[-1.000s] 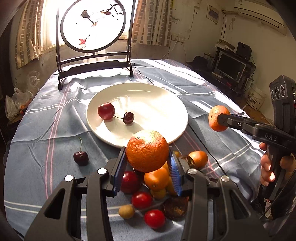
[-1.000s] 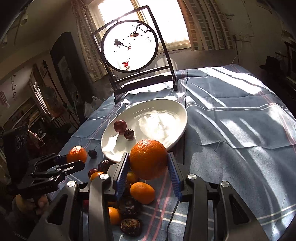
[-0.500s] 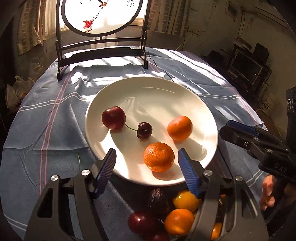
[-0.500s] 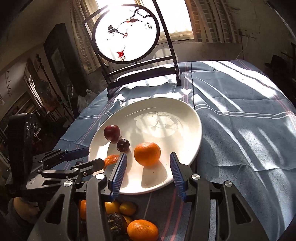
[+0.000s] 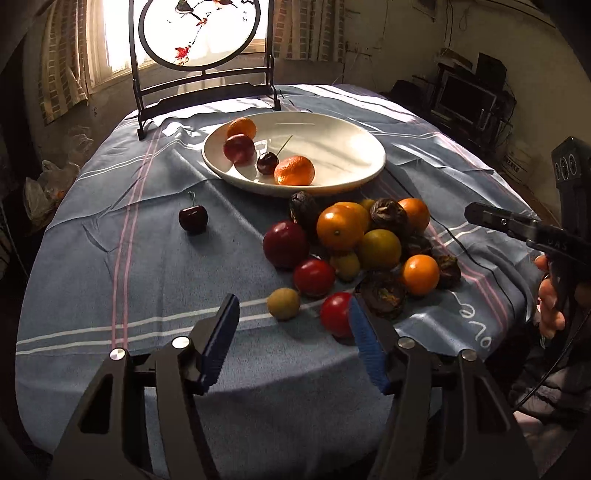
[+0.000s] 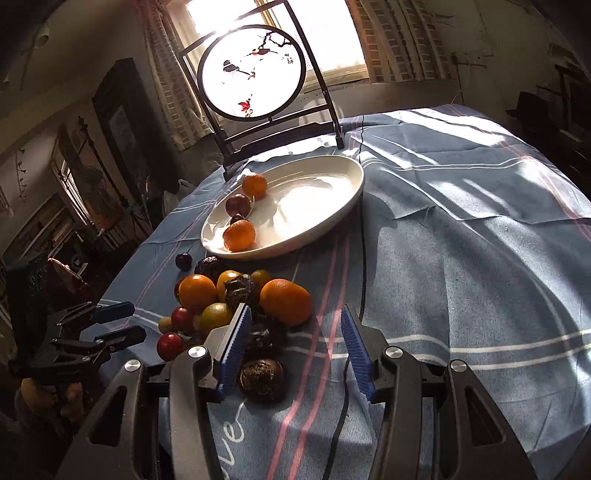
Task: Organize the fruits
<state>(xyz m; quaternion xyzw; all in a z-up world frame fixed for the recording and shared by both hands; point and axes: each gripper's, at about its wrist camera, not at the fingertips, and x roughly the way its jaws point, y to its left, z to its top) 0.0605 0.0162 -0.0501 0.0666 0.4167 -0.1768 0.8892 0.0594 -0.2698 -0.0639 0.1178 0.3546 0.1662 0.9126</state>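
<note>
A white plate holds two oranges, a plum and a cherry. In front of it lies a pile of fruit on the blue cloth. A lone cherry sits to the pile's left. My left gripper hangs above the near edge of the pile, its jaws closing. A small yellow fruit shows between its tips, untouched. My right gripper is open and holds nothing, just short of a large orange.
A round painted screen on a dark stand stands behind the plate. A black cable runs across the cloth past the plate. A person's hand holds the right gripper's handle. Dark wrinkled fruits lie near my right fingers.
A second ago each gripper held an orange. Both oranges now lie on the plate, and both grippers have drawn back from the plate to the fruit pile.
</note>
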